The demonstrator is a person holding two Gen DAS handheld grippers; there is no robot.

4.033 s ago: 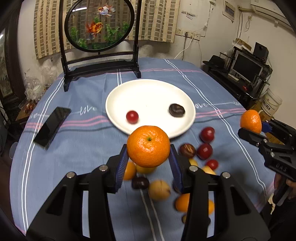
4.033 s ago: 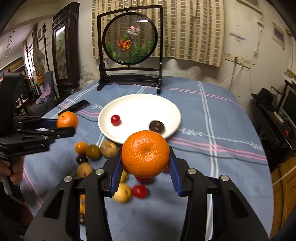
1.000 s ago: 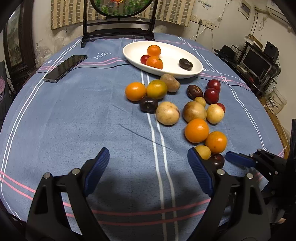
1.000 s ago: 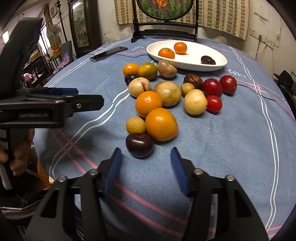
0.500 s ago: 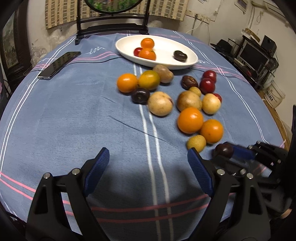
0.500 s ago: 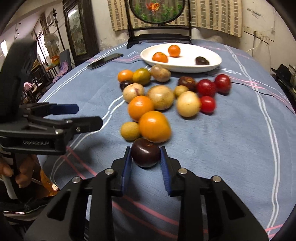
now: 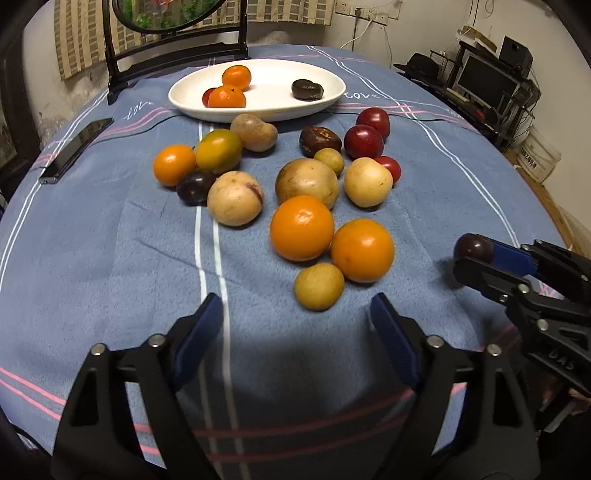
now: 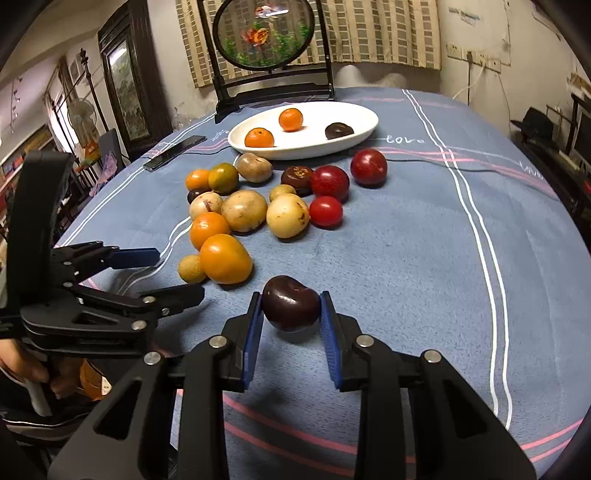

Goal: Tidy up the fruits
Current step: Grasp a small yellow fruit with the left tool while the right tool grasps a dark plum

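Note:
My right gripper point(image 8: 291, 301) is shut on a dark purple plum point(image 8: 290, 302) and holds it just above the blue cloth; it also shows in the left wrist view point(image 7: 473, 249). My left gripper point(image 7: 297, 306) is open and empty, just short of a small yellow fruit point(image 7: 319, 286) and two oranges point(image 7: 302, 228). Several loose fruits lie in a cluster point(image 8: 243, 210). The white plate point(image 7: 325, 98) at the far side holds two mandarins point(image 7: 227, 96), a red fruit and a dark fruit point(image 7: 307, 89).
A black phone point(image 7: 75, 149) lies at the left on the cloth. A framed round fish screen point(image 8: 267, 35) stands behind the plate. The table edge curves off at the right, with a desk and monitor point(image 7: 484, 79) beyond.
My right gripper has lifted the dark plum off the cloth and drawn it back to the right of the cluster. My left gripper has moved closer to the small yellow fruit.

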